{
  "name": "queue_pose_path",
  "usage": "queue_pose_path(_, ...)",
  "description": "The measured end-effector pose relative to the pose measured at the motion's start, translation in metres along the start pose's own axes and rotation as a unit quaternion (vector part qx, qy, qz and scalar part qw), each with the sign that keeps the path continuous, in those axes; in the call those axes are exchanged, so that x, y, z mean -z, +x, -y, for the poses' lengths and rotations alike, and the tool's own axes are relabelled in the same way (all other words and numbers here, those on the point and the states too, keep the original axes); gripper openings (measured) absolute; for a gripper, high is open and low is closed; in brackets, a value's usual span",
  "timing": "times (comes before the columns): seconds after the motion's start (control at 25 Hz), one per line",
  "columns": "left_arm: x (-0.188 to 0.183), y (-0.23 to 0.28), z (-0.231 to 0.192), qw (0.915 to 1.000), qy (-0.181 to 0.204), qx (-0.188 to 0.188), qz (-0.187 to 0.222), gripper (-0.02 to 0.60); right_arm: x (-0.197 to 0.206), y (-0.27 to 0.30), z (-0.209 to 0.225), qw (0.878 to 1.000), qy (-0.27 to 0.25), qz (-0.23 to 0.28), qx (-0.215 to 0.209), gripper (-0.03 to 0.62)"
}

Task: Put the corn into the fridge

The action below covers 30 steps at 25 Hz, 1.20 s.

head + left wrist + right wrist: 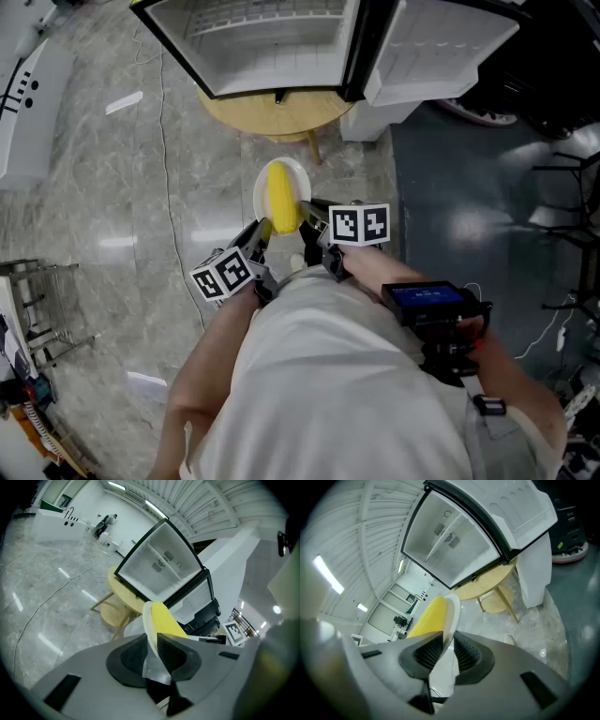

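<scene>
Now L hand-held gripper (262,229) & R hand-held gripper (310,209) clamp plate (260,191) w/ corn (282,195).

I'm working in a big indoor hall, more a lab or demo space than a home. The polished stone-look floor (84,187) has a loose cable (165,159) trailing at 11 o'clock. A small fridge (272,37) sits on a round wooden table (281,111) at 12. There's a white reception-style counter (51,524) and strip lights (154,507) under a ribbed ceiling (201,506).
</scene>
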<state>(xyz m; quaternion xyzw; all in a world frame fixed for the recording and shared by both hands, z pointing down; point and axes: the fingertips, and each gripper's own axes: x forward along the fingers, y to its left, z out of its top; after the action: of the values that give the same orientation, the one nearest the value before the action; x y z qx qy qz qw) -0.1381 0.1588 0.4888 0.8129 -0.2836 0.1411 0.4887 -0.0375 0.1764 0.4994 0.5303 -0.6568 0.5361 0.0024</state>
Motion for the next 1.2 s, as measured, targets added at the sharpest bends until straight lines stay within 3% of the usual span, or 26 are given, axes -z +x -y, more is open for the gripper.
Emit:
queue_pose_path(0.36,0.039,-0.036,0.024,0.9998,0.006,0.007,0.019,0.072,0.033,-0.041,-0.017,0.999,-0.034,0.011,-0.010,0.072)
queue_pose_path(0.64,0.034,-0.046,0.027,0.9990,0.021,-0.003,0.040,0.072,0.029,-0.045,-0.029,0.998,-0.050,0.025,-0.029,0.072)
queue_pose_path(1.2,0.017,-0.053,0.019,0.9983,0.012,-0.001,0.057,0.072,0.024,-0.029,-0.043,0.997,-0.052,0.021,-0.044,0.072)
